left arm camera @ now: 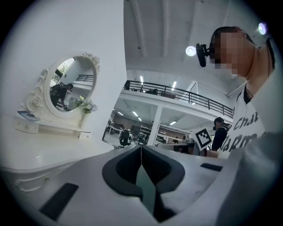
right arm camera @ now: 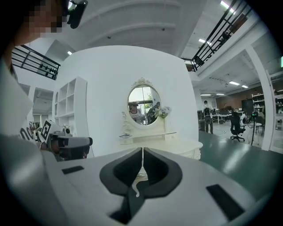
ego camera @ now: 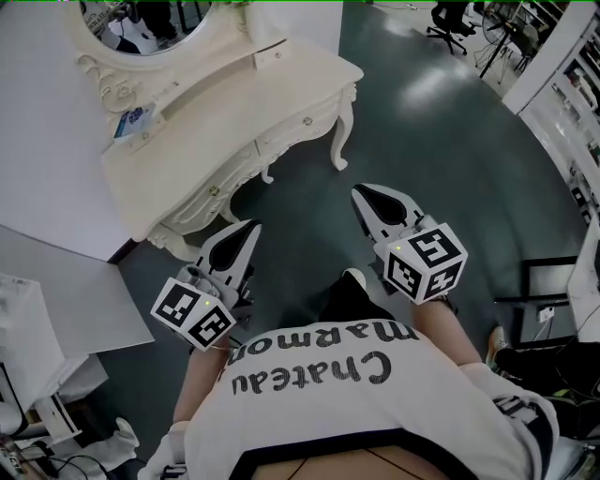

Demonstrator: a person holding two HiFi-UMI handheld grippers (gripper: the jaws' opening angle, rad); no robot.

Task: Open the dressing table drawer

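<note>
The white dressing table [ego camera: 281, 80] with an oval mirror [ego camera: 141, 23] stands at the upper left of the head view. Its drawer fronts [ego camera: 286, 131] carry small knobs [ego camera: 307, 120] and look closed. My left gripper [ego camera: 251, 228] is shut and empty, just short of the table's left leg end. My right gripper [ego camera: 359, 192] is also shut and empty, over the floor to the right of the table's front leg [ego camera: 341, 141]. The left gripper view has its shut gripper [left arm camera: 141, 148] with the table [left arm camera: 40, 161] off to the left. The right gripper [right arm camera: 142, 150] points straight at the table [right arm camera: 177, 145].
A dark green floor [ego camera: 450, 159] lies in front of the table. A white wall panel [ego camera: 47, 187] runs behind and left of it. An office chair [ego camera: 450, 23] and shelving [ego camera: 581, 94] stand at the far right. My shoe [ego camera: 353, 277] is between the grippers.
</note>
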